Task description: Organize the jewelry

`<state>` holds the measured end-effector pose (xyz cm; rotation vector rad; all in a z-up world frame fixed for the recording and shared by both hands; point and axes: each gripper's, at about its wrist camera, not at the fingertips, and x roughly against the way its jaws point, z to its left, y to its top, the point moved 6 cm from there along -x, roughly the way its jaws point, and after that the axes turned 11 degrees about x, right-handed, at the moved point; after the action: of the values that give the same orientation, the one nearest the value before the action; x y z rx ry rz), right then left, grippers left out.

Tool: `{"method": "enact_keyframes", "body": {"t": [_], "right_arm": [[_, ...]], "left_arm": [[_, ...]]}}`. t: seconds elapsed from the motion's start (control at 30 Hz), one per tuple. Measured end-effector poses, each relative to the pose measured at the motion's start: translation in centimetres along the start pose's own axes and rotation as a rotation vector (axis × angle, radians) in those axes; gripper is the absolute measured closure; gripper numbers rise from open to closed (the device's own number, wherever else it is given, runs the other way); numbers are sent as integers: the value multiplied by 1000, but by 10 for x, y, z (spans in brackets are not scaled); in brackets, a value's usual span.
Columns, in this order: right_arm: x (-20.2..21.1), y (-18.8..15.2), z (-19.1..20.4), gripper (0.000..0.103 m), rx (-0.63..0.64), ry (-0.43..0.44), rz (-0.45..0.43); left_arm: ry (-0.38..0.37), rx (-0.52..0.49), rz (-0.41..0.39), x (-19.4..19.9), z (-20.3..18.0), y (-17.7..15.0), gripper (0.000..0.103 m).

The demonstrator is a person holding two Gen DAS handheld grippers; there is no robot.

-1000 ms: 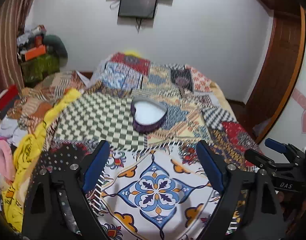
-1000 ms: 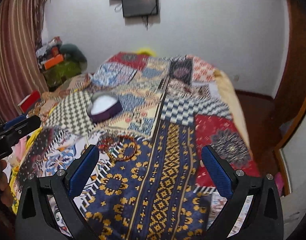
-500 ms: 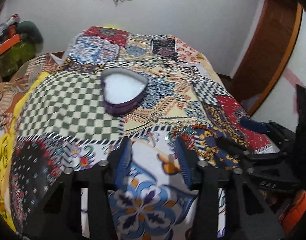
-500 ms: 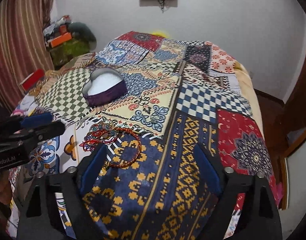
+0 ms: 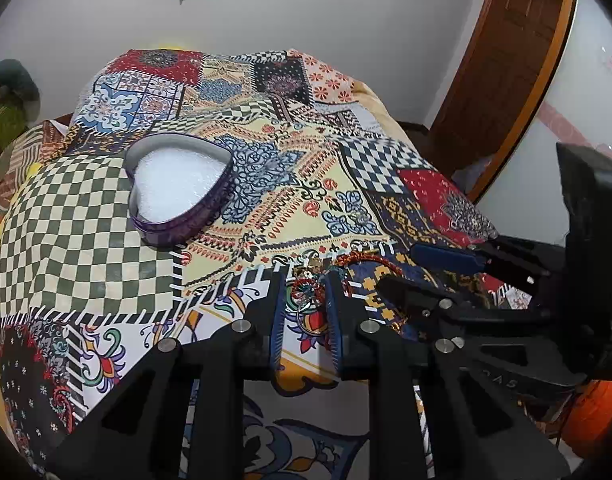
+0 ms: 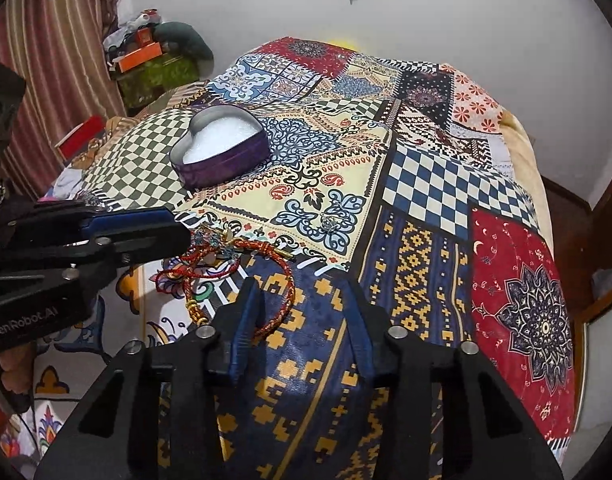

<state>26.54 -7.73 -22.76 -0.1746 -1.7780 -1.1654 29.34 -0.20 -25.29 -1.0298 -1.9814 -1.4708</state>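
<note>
Jaws of both grippers had narrowed since a second before and were closing: left gripper [image 5: 306, 300] around tangled jewelry [image 5: 308, 294], right gripper [image 6: 301, 312] beside a red bracelet [image 6: 283, 280] on the bed [image 6: 426, 184]. Pickup seemed begun. Beyond, a heart tin [image 6: 221, 140] waited, path unblocked.

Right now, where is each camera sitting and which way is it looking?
Left wrist: rides the left gripper, aimed down across the patchwork bedspread at the jewelry pile between its closing fingers; the right gripper enters from the right.
Right wrist: rides the right gripper, angled down at the bed; its closing fingers straddle the red braided bracelet; the left gripper enters from the left.
Shared: the heart-shaped tin, jewelry, wall.
</note>
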Motion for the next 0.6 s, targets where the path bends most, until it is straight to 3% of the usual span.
{"method": "enact_keyframes", "body": {"t": [0.13, 0.23, 0.37, 0.6], "right_arm": [[1, -3, -3, 73, 1, -5, -5], [2, -5, -4, 81, -3, -16, -8], [4, -9, -9, 92, -21, -25, -12], [12, -17, -16, 96, -58, -41, -10]], "left_arm": [[1, -13, 14, -3, -1, -2, 84], [2, -25, 26, -7, -2, -3, 93], [12, -50, 1, -5, -5, -4, 95], [16, -61, -66, 15, -10, -1, 98]]}}
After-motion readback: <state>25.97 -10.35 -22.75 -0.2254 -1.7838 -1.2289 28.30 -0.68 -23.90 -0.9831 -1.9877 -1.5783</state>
